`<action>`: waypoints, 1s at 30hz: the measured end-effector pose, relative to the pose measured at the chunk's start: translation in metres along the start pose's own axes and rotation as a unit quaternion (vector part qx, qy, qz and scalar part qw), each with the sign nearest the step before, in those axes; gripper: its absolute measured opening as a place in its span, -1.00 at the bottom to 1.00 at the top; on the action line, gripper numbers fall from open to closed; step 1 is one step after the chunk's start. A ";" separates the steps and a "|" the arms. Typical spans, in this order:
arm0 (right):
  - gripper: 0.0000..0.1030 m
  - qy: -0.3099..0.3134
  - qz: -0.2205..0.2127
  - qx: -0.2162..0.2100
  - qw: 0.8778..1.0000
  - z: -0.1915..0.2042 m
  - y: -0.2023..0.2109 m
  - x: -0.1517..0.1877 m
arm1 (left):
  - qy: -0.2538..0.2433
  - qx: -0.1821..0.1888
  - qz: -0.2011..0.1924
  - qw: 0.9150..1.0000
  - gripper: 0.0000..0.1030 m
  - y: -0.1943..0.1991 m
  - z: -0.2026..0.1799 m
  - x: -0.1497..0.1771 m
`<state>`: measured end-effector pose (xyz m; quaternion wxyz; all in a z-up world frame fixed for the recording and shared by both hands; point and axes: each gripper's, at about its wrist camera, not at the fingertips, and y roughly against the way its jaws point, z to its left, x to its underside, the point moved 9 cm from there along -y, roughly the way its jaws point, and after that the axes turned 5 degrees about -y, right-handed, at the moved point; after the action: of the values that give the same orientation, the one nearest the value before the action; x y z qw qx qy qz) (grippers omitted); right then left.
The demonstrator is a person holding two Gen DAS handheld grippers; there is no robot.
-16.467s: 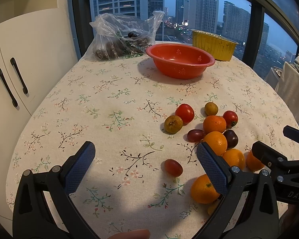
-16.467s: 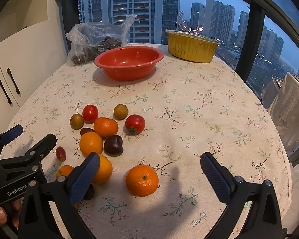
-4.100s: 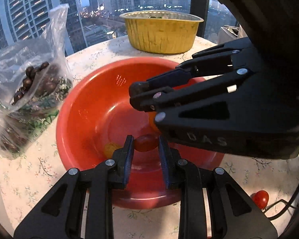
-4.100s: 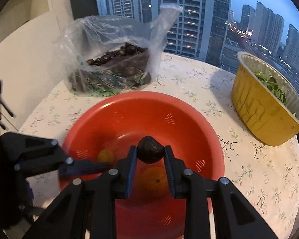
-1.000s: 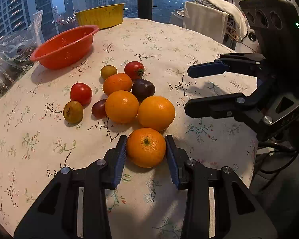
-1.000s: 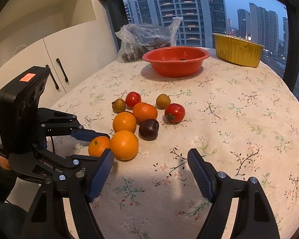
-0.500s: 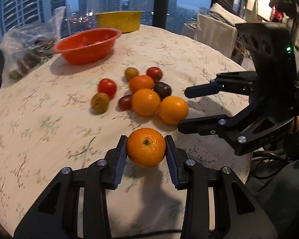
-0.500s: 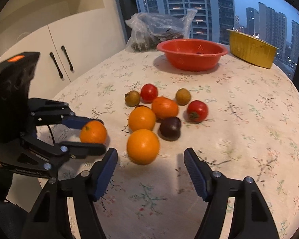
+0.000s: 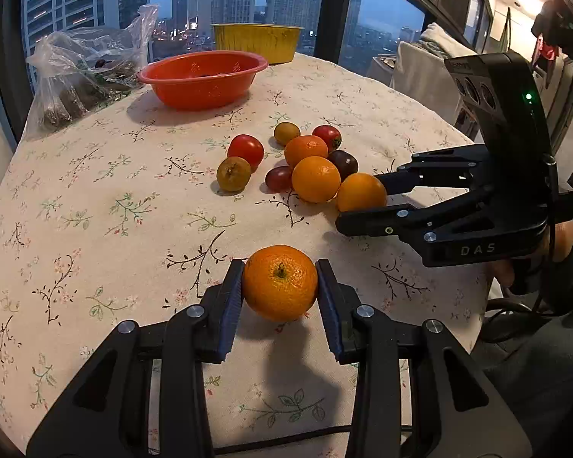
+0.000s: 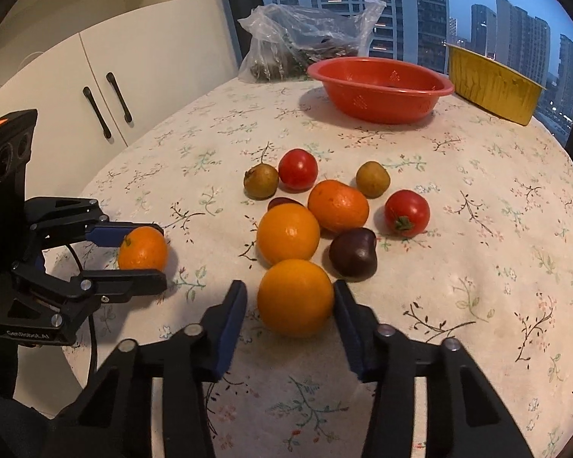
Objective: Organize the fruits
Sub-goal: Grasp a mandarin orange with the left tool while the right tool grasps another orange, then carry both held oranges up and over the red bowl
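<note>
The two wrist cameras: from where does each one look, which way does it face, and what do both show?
Left wrist: behind the left gripper, facing the window; it is shut on a stemmed orange; the right gripper and a hand show.
Right wrist: behind the right gripper, whose jaws are closing around a smooth orange; the left gripper shows.
Shared: fruit cluster, red bowl, yellow tub, plastic bag.

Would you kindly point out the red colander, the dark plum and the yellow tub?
Red colander (image 10: pixel 366 104): right wrist view, outer wall.
Dark plum (image 10: pixel 353 253): right wrist view, its middle.
Yellow tub (image 10: pixel 489 89): right wrist view, side wall.
</note>
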<state>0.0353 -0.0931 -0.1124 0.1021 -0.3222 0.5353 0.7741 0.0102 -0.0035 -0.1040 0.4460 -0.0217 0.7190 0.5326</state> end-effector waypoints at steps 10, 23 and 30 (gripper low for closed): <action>-0.23 -0.004 0.001 -0.010 1.000 -0.003 0.007 0.006 | 0.001 0.001 -0.001 1.000 -0.32 -0.003 -0.003 -0.005; -0.23 -0.041 -0.023 -0.025 0.999 -0.033 0.034 -0.002 | 0.007 0.002 -0.019 1.000 -0.32 0.007 0.010 -0.026; -0.23 -0.083 -0.050 0.015 0.995 -0.089 0.050 -0.027 | 0.010 -0.023 -0.035 0.999 -0.32 0.014 0.043 -0.057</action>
<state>0.0658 -0.1883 -0.0774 0.1892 -0.2819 0.5198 0.7839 0.0643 0.0105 -0.0571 0.4561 -0.0625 0.7098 0.5332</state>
